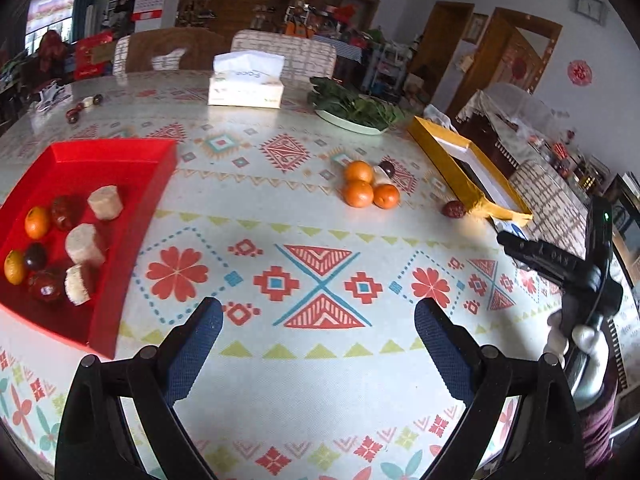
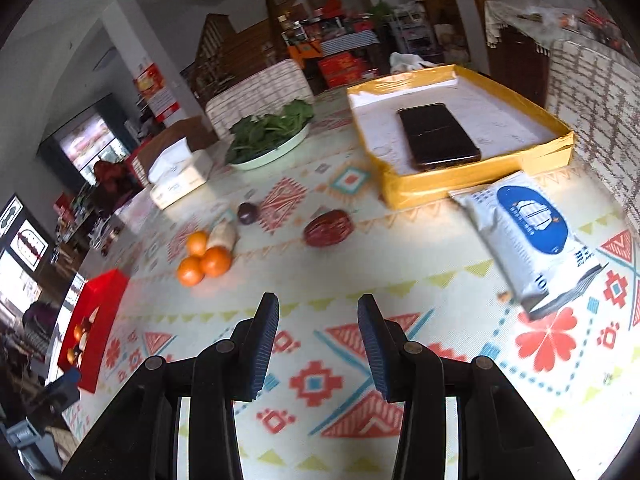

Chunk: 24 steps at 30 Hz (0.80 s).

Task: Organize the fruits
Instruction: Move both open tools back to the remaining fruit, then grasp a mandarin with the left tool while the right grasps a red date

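Three round, glossy oranges (image 2: 204, 264) sat touching in a cluster on the bench (image 2: 440, 320), ahead and left of the right tongs (image 2: 318, 320). A pale, rough-cut cylinder (image 2: 222, 235) leaned against them, with a small dark plum (image 2: 248, 213) just beyond. A wrinkled red date (image 2: 328, 228) lay apart, straight ahead of the right tongs, near the yellow cardboard tray (image 2: 472, 178) that held a black phone (image 2: 438, 136). A shiny white-and-blue packet (image 2: 528, 236) lay ahead to the right, one end touching that tray.

Left of the left tongs (image 1: 319, 316), a red tray (image 1: 132, 216) held three more pale cylinders (image 1: 86, 244), two small oranges (image 1: 37, 222) and dark fruits (image 1: 66, 212).

The left tongs stood wide open and empty; the right tongs were partly open, gripping nothing. Both hung over the patterned cloth.
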Motion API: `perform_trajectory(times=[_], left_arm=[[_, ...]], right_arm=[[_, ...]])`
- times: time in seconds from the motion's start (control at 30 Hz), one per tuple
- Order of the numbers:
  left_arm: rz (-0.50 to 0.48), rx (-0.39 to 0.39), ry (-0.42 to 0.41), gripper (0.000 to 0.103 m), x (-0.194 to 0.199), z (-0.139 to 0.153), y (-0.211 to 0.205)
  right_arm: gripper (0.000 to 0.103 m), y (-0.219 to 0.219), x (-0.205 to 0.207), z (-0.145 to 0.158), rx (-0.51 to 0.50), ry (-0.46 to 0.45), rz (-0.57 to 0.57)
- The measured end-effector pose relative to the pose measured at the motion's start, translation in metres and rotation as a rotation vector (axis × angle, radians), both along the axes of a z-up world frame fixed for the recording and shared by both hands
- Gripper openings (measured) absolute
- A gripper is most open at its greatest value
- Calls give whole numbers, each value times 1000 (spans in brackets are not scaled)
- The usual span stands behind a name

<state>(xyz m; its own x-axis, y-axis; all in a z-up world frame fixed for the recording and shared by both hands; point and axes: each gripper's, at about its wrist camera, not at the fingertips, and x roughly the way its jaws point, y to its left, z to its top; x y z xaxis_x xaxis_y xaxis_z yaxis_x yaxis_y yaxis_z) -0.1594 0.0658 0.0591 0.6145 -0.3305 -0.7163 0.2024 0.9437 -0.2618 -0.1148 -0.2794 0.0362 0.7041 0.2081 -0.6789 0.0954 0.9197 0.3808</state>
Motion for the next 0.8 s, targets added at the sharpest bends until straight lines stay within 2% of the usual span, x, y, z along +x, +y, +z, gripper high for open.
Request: perform_trajectory(times=[0.23, 0.27, 0.3, 0.4, 0.5, 0.67, 0.8], left_arm=[[-64, 15, -65, 95, 27, 16, -17], [-65, 25, -78, 89, 32, 19, -19], [-67, 43, -88, 79, 41, 20, -23], [-77, 36, -50, 57, 68, 14, -29], [-76, 29, -19, 57, 88, 4, -34], [-90, 69, 6, 57, 117, -14, -52], [-109, 97, 43, 57, 141, -30, -68]], right_arm=[[45, -5, 35, -6, 2, 42, -6], [45, -4, 42, -8, 3, 49, -8], [45, -3, 50, -9, 3, 60, -12], [45, -1, 65, -16, 12, 89, -38], [45, 0, 81, -23, 18, 109, -58], [45, -1, 101, -32, 24, 137, -87], [45, 2, 112, -32, 5, 120, -87]])
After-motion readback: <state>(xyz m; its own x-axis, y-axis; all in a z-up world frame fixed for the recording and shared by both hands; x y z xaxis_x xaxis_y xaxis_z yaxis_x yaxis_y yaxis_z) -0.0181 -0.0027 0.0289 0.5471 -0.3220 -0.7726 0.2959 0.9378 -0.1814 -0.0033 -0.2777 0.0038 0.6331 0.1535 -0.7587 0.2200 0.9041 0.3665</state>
